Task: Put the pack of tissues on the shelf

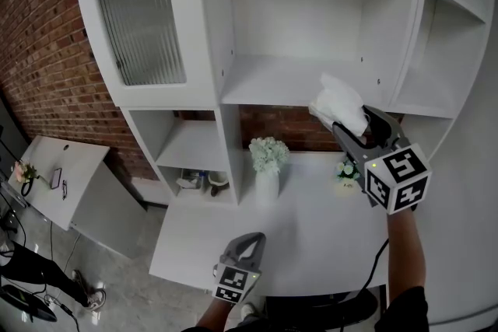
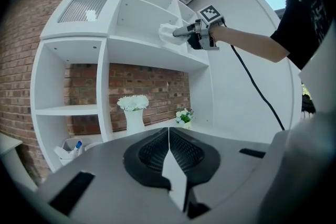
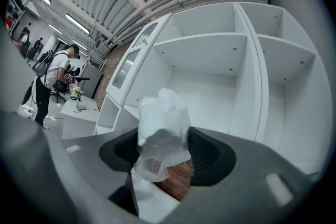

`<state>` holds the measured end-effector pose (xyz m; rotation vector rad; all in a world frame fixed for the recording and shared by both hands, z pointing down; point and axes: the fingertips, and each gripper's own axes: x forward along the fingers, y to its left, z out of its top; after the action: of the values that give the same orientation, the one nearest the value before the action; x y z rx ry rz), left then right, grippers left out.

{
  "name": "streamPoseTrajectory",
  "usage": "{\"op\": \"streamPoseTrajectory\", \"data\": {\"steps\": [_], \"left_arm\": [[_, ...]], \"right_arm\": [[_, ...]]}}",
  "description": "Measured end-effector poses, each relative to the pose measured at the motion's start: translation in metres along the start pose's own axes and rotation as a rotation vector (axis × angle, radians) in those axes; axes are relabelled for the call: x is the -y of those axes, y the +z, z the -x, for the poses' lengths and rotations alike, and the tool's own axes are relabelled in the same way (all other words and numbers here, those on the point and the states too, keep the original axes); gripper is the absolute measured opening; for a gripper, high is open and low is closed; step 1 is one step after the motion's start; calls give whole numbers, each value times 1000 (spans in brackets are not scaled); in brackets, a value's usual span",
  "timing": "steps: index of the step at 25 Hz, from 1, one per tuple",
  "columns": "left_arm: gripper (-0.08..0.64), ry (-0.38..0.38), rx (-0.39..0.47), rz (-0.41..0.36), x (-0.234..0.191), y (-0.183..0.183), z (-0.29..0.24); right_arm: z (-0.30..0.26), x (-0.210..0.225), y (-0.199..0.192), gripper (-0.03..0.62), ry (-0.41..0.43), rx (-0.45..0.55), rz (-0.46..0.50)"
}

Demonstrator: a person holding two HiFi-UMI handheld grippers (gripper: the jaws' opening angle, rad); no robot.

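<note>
**Tissue pack held at the mouth of the open shelf, in the right claw**

At the left, the left gripper [image 2: 169, 135] hangs low over the white counter [image 1: 311, 245] with its jaws pressed together and nothing between them. Past the vase of white flowers [image 1: 268, 165], the shelf board [image 1: 268, 83] is bare. Just in front of its right end is the pack of tissues [image 3: 160, 131], clear of the board and pinched between the partly spread jaws of the right gripper [image 3: 163, 153]. The pack looks light and soft. Its thin film wrap bulges and crumples above the pads, so it probably squashes easily and could slide. A hold across the fuller middle seems safer than one on the loose wrap.
</note>
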<state>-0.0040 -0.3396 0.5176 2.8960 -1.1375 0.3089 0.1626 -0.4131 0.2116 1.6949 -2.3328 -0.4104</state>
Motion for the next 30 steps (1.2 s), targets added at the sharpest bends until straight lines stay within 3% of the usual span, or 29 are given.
{"op": "streamPoseTrajectory", "data": {"steps": [30], "left_arm": [[12, 53, 23, 80, -17, -8, -11]], "right_arm": [[-32, 95, -22, 272, -170, -146, -69]]}}
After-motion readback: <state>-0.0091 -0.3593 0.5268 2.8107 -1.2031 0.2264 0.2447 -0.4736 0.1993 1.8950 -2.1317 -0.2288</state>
